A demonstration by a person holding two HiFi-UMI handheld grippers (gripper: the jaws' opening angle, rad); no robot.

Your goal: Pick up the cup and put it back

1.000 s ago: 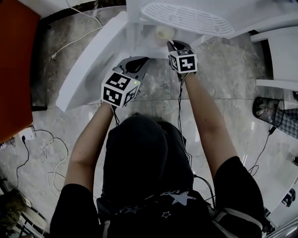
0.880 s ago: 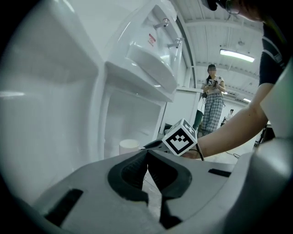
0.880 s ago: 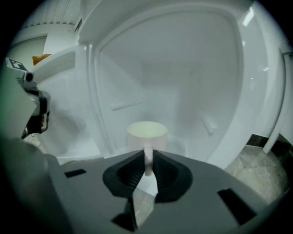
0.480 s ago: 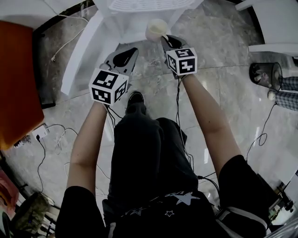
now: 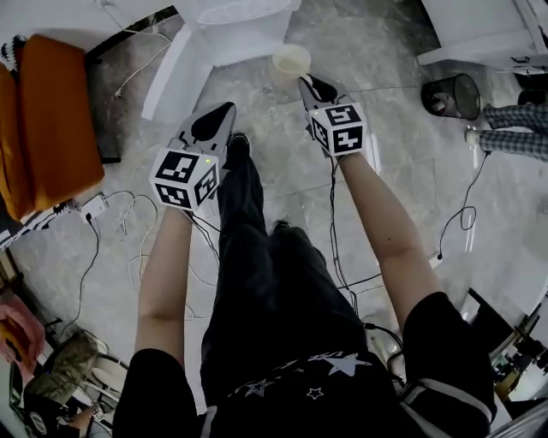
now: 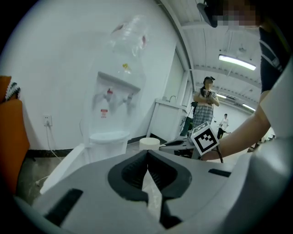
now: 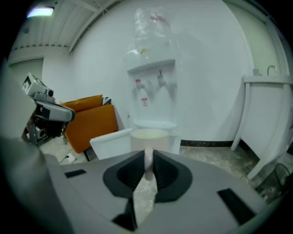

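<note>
A cream cup (image 5: 290,62) hangs over the marble floor, clear of the white water dispenser (image 5: 231,10). My right gripper (image 5: 310,85) is shut on the cup's handle. In the right gripper view the handle stands upright between the jaws of that gripper (image 7: 148,167), with the cup (image 7: 149,134) just beyond and the dispenser (image 7: 153,91) behind it. My left gripper (image 5: 224,109) is level with it to the left, shut and holding nothing. The left gripper view has the closed left gripper (image 6: 147,170), the cup (image 6: 149,143) to the right and the dispenser (image 6: 112,105) ahead.
A white panel (image 5: 171,68) leans beside the dispenser. An orange sofa (image 5: 51,120) stands at the left with cables (image 5: 111,214) on the floor beside it. A black bin (image 5: 454,94), a seated person's legs (image 5: 514,128) and a white cabinet (image 5: 479,26) are at the right.
The cup has come off the dispenser's tray in my right gripper. Both grippers and the person have backed away, so the dispenser now sits at the view's top edge.
</note>
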